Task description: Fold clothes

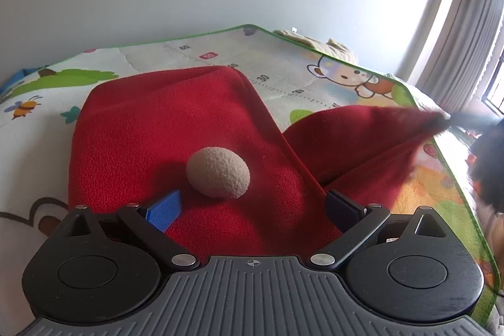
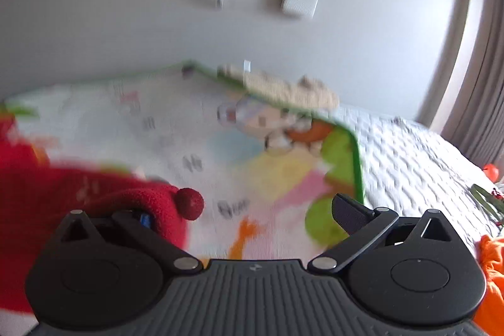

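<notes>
A red fleece garment (image 1: 176,128) lies spread on a cartoon play mat (image 1: 195,52). A beige pom-pom (image 1: 218,172) rests on it. My left gripper (image 1: 252,207) hovers low over the near edge with its jaws wide, red cloth beneath and between them, and the pads press on nothing. The garment's right flap (image 1: 362,140) is lifted and stretches to the right, its tip blurred against a dark shape. In the blurred right wrist view, my right gripper (image 2: 249,210) stands wide open. Red fleece (image 2: 63,194) with a red pom-pom (image 2: 189,203) drapes over its left finger.
Beige clothes (image 2: 283,87) sit at the mat's far edge by the wall. White quilted bedding (image 2: 409,153) extends right of the mat. An orange cloth (image 2: 493,273) lies at the near right. Curtains (image 1: 466,30) and a window fill the right side.
</notes>
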Available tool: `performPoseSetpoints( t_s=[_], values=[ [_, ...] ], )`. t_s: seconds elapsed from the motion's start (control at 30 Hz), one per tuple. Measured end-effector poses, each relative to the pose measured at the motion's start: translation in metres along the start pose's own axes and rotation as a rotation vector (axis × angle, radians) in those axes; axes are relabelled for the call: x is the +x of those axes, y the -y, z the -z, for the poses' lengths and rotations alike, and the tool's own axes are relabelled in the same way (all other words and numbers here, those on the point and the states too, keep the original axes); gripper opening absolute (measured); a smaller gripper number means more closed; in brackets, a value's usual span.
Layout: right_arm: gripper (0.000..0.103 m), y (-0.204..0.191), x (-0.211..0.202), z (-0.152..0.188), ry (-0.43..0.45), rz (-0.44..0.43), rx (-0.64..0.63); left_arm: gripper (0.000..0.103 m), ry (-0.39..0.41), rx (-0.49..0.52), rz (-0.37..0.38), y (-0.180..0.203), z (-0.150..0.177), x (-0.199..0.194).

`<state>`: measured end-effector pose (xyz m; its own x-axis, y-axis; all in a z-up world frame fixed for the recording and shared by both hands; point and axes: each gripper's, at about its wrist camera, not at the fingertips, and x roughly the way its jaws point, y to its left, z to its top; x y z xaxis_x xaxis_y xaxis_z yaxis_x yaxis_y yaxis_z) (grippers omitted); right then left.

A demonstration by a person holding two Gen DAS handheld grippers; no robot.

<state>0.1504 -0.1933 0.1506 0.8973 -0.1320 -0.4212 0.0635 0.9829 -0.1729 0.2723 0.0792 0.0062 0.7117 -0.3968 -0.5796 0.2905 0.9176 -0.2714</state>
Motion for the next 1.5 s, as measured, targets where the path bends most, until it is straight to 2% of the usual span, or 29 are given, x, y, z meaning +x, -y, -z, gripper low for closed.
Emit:
performPoseSetpoints(
  t_s=[0.07, 0.17, 0.27, 0.33, 0.4, 0.5, 0.77, 0.97, 1.17, 1.5],
  values=[
    [0.103, -0.002, -0.042, -0.021, 0.110, -0.038, -0.013, 0.100, -0.001, 0.008, 0.018, 0.004, 0.001, 0.002],
    [0.103, -0.009, -0.075, -0.029, 0.192, -0.056, -0.084, 0.100, -0.002, 0.034, 0.017, 0.017, 0.006, 0.008],
    [0.103, -0.002, -0.059, -0.005, 0.096, 0.002, -0.061, 0.101, 0.002, 0.129, -0.054, 0.034, 0.014, 0.014],
    [0.103, 0.012, -0.032, 0.025, -0.008, 0.071, 0.015, 0.102, 0.012, 0.183, -0.085, 0.042, 0.020, 0.016],
    [0.103, 0.026, -0.008, 0.060, -0.086, 0.084, 0.129, 0.102, 0.017, 0.194, -0.096, 0.043, 0.023, 0.017],
    [0.103, 0.039, -0.003, 0.089, -0.136, 0.081, 0.261, 0.102, 0.016, 0.190, -0.099, 0.043, 0.023, 0.018],
    [0.103, 0.039, -0.003, 0.121, -0.168, 0.063, 0.376, 0.103, 0.051, 0.190, -0.110, 0.045, 0.026, 0.017],
    [0.103, 0.041, -0.003, 0.156, -0.163, 0.012, 0.479, 0.103, 0.033, 0.195, -0.113, 0.046, 0.023, 0.021],
    [0.103, 0.039, -0.007, 0.157, -0.139, 0.013, 0.488, 0.103, 0.022, 0.215, -0.141, 0.051, 0.024, 0.023],
    [0.103, 0.046, -0.032, 0.158, -0.096, 0.085, 0.490, 0.103, -0.014, 0.222, -0.153, 0.063, 0.026, 0.023]
  ],
)
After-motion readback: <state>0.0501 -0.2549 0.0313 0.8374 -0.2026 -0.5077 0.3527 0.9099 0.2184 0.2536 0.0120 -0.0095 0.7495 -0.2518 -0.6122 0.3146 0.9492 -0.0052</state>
